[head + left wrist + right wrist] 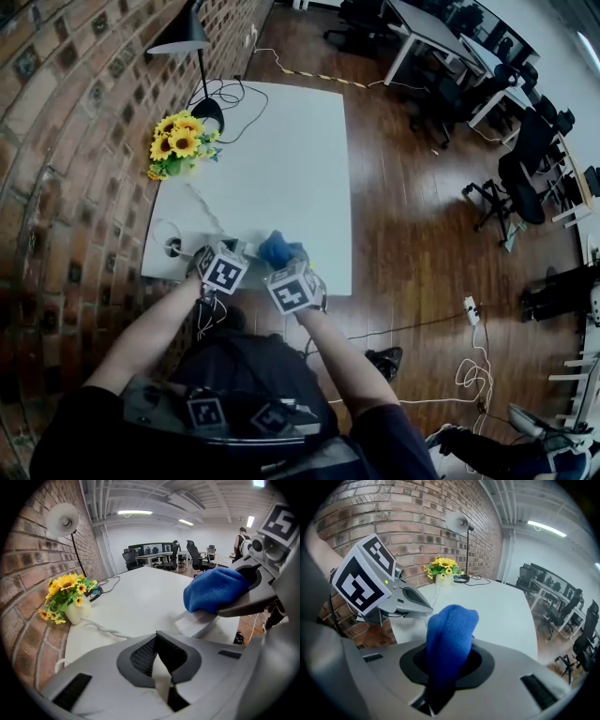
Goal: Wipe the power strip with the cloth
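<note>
From the head view, one white table point(281, 169) has two grippers at its near edge. The left gripper point(232, 247) is beside the right gripper point(289, 261), which carries a blue cloth point(279, 247). One sunflower bunch point(178, 141) stands at the left edge, and the far half is bare.

Only the left gripper view shows the power strip point(194, 623), a pale block on the table with the cloth resting on it. One white cable point(105, 630) runs left. The left jaws are clenched tight.

The right gripper view shows the jaws clamped on the cloth, with open tabletop beyond.
</note>
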A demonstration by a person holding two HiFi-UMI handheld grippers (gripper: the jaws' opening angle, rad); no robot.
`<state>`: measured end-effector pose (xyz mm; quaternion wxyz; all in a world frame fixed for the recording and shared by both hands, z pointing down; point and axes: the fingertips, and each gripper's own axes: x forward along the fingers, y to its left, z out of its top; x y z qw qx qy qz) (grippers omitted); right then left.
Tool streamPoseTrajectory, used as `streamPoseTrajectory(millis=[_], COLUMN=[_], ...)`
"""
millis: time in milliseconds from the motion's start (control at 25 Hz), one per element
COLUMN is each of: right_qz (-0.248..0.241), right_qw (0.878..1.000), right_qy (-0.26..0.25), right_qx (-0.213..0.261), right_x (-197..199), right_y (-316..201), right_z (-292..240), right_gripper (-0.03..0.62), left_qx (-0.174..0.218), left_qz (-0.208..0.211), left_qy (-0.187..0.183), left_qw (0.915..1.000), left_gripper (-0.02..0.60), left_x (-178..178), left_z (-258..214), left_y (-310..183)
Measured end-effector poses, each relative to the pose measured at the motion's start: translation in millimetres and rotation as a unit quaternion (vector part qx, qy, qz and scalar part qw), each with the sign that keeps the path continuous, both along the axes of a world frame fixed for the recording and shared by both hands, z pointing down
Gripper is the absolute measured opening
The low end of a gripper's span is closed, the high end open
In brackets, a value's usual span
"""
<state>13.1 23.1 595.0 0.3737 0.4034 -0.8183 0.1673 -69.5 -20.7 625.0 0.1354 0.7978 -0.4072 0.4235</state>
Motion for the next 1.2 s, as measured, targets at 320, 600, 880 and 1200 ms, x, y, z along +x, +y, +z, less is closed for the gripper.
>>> streamPoseTrajectory(millis=[320,600,880,1200], right_qz=[-0.052,-0.085,-0.108,-0.161], right_qw=[0.998,0.995,0.993,0.987], right_qy=[-0.036,-0.043,-0.031,0.004], right_qx=[-0.018,-0.024,-0.018,0.017], right_x=[-45,-64,-69,-79], right_y=[0,3,-5,-4], right_z=[2,1,-5,-3], right_gripper=[0.077,0.077,0.077,0.075], left_qx=[-0.003,-0.006,-0.008,-0.025], left_qz=[0.000,-0.001,-0.004,-0.021], left_qy=[0.000,0.000,0.010,0.023], left_qw=[1.0000,1.0000,0.9999,0.9992], left_gripper=[0.011,0.011,0.010,0.011], left_x=[-1,-1,-2,-6], left_z=[1,2,0,2], left_y=[0,1,-4,0])
